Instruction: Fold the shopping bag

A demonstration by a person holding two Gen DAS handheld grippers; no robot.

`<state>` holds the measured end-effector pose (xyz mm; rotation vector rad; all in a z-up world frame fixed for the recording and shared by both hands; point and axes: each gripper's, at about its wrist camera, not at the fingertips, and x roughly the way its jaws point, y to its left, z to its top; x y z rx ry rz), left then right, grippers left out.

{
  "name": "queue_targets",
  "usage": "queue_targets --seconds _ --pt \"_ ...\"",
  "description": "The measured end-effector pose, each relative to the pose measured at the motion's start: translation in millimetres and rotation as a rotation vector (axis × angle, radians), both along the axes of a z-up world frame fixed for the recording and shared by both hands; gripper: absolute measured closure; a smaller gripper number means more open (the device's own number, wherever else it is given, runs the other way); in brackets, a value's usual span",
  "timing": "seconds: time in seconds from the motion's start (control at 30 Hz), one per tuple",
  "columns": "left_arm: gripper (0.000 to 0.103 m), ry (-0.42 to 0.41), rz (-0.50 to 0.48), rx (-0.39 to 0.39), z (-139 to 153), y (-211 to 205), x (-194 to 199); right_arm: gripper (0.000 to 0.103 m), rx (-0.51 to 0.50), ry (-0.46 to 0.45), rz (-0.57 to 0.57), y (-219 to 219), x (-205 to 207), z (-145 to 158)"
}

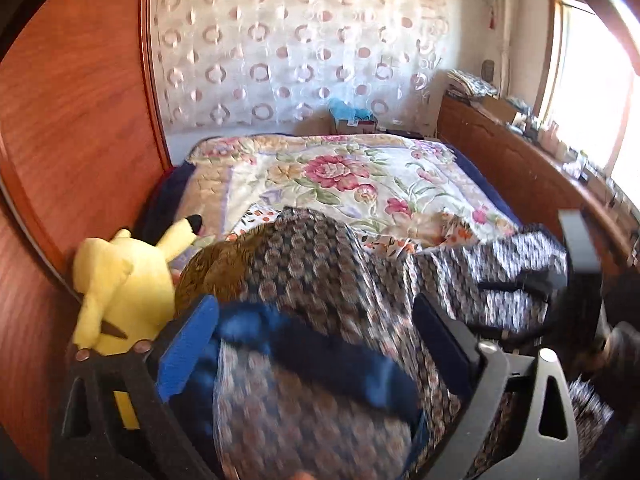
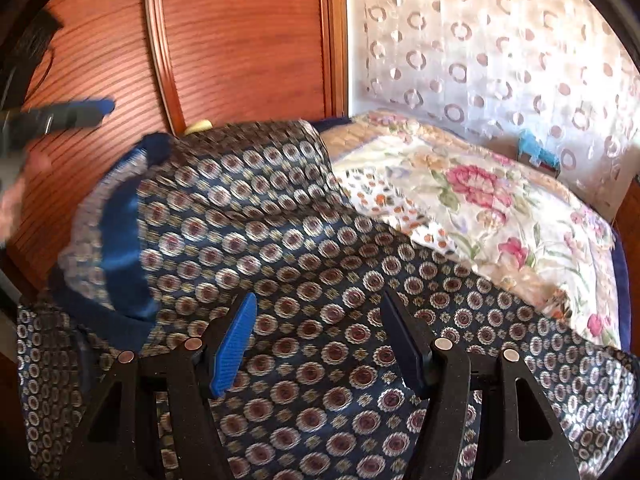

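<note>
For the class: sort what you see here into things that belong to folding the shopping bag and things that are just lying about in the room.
Belongs to the job:
- patterned shopping bag with its blue strap
- left gripper, jaws open
- right gripper, jaws open

Just lying about:
- yellow plush toy
- floral bedspread
- wooden wardrobe
- circle-patterned curtain

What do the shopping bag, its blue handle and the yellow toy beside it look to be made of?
Shopping bag: woven cloth with a slight sheen, probably; the medallion print drapes and creases softly.
Blue handle: matte fabric band, apparently; it bends with the bag, though blurred.
Yellow toy: plush, with a soft, fuzzy, stuffed shape.
Both the left gripper and the right gripper are open above the bag.
</note>
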<state>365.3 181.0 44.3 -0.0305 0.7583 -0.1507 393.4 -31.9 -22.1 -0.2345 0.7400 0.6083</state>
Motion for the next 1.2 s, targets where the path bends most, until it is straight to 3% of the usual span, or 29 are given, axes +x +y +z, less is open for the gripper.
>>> queue_targets --seconds 0.17,0.43,0.67,0.93,1.07,1.2 --pt "0.018 0.067 -0.013 -0.054 -5 14 46 0.037 -0.009 0.037 0.001 3 18 -17" --pt "0.032 0.199 -0.009 -0.009 -33 4 100 0.037 0.004 0.039 0.005 0 25 -16" --pt "0.034 0.285 0.004 0.066 -59 -2 120 0.037 -0.007 0.044 -0.001 -1 23 -21" --pt "0.035 0.293 0.015 0.11 -68 -4 121 0.037 -0.03 0.051 -0.035 1 29 -22" --pt "0.067 0.266 -0.035 0.126 -62 -13 113 0.037 -0.032 0.05 -0.05 2 30 -22" --pt "0.082 0.213 -0.051 0.162 -50 -22 106 0.037 -0.058 0.038 -0.049 8 29 -22"
